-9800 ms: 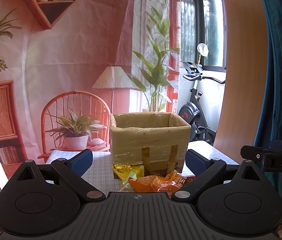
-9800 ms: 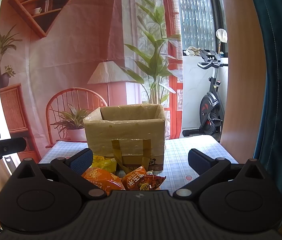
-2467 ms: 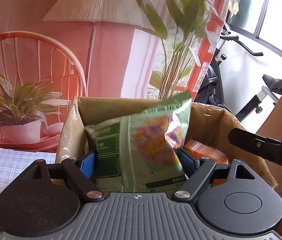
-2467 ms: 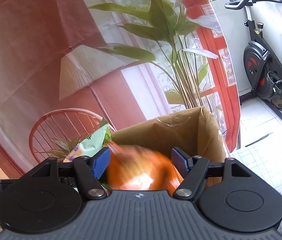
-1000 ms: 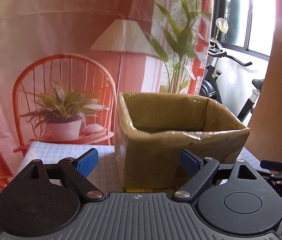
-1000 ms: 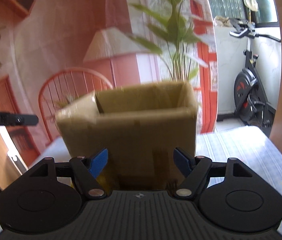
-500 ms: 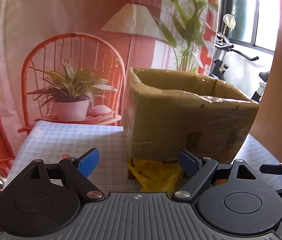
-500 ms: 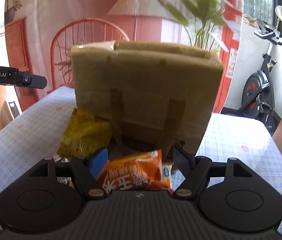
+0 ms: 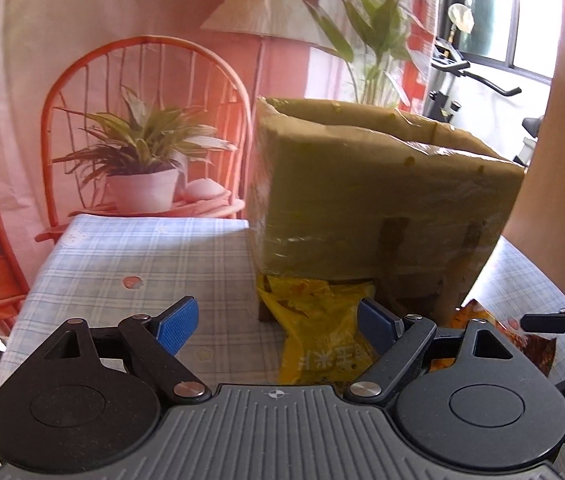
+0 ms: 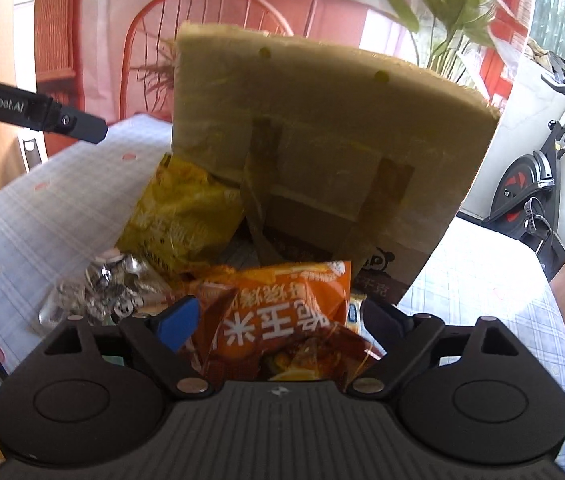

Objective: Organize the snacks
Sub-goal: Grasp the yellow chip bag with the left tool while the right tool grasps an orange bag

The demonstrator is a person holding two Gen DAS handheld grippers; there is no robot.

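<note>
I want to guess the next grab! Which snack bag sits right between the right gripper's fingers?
The orange bag with big white letters. It lies between the opening jaws of the right gripper, untouched. The yellow bag sits farther back against the cardboard box, and the silvery packet lies off to the left.

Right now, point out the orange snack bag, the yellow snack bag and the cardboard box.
orange snack bag [image 10: 282, 320], right wrist view, printed front
yellow snack bag [image 9: 322, 332], left wrist view, crinkled face
cardboard box [image 9: 362, 200], left wrist view, near wall

Orange snack bag [image 10: 282, 320] between opening jaws — cardboard box [image 10: 322, 140] behind

Tan box [image 9: 382, 200]; yellow packet [image 9: 322, 332]; orange packet [image 10: 282, 320]; blue-checked tablecloth [image 9: 142, 264]
</note>
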